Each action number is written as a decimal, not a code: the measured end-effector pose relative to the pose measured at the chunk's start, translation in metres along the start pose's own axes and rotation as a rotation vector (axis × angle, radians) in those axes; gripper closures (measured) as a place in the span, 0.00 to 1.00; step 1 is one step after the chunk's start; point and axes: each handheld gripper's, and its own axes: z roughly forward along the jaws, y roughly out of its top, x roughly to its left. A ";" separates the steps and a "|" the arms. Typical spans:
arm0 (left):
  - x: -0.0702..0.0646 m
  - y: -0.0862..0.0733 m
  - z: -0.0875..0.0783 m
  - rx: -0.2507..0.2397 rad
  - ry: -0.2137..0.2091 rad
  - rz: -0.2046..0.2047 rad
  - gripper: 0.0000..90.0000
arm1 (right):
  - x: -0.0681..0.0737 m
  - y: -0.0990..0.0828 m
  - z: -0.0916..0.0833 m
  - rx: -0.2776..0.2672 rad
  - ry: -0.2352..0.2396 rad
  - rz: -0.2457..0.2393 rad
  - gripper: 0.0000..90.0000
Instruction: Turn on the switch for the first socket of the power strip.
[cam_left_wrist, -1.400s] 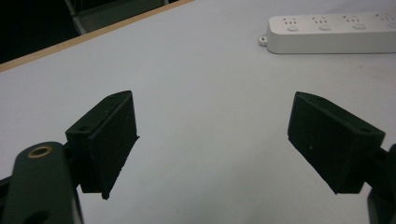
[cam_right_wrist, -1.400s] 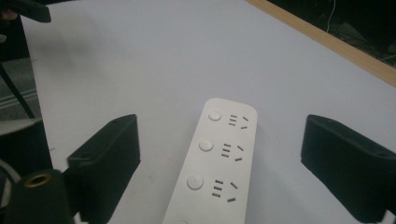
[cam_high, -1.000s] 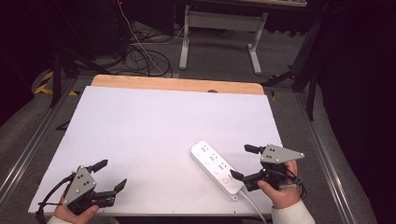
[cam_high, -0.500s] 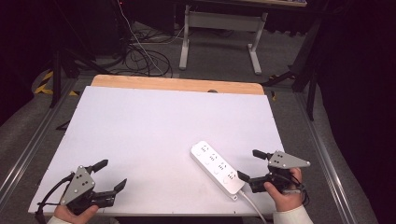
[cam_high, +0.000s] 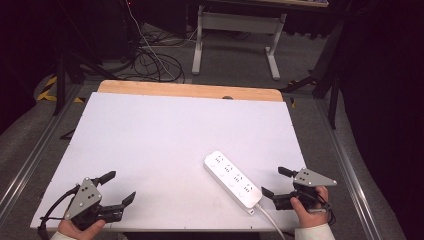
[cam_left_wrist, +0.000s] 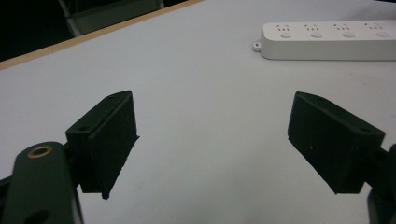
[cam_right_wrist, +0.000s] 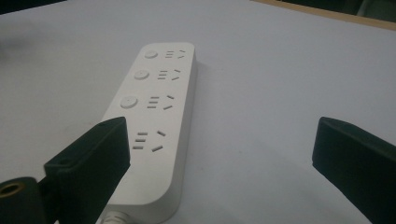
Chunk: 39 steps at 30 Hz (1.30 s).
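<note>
White plastic, long and flat, the four-socket power strip (cam_high: 232, 179) lies on my white table (cam_high: 165, 145) near its front edge and toward the front right corner, set at a slant so that one end points to the middle of the table and the other, with its white cord (cam_high: 270, 220), points back at me. The cord runs off over the front edge, which I judge is why the strip sits so close to that edge. My right tongs (cam_high: 272, 182) hover just beside the cord end, on the side toward the right edge, and they gape wide with nothing between them; in the right gripper view the strip (cam_right_wrist: 152, 121) lies low before the tongs, its cord end nearest and partly behind the left-hand black jaw, so I seem lined up along its length, perhaps to take it by that end. My left tongs (cam_high: 119, 187) rest near the front left corner, well apart from the strip, also spread wide and empty; from the left gripper view the strip (cam_left_wrist: 327, 41) lies far across the bare table. I take it the left side is waiting while the right one deals with the strip.
</note>
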 end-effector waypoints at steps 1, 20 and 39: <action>0.000 0.000 0.000 0.000 0.002 0.003 0.18 | -0.001 -0.002 0.000 -0.001 -0.005 0.010 0.05; 0.003 -0.002 0.002 0.018 0.000 -0.011 0.18 | -0.004 -0.032 -0.006 0.030 -0.100 0.044 0.06; 0.003 -0.003 0.001 0.003 -0.010 0.005 0.18 | 0.001 -0.022 -0.013 -0.024 -0.101 -0.031 0.07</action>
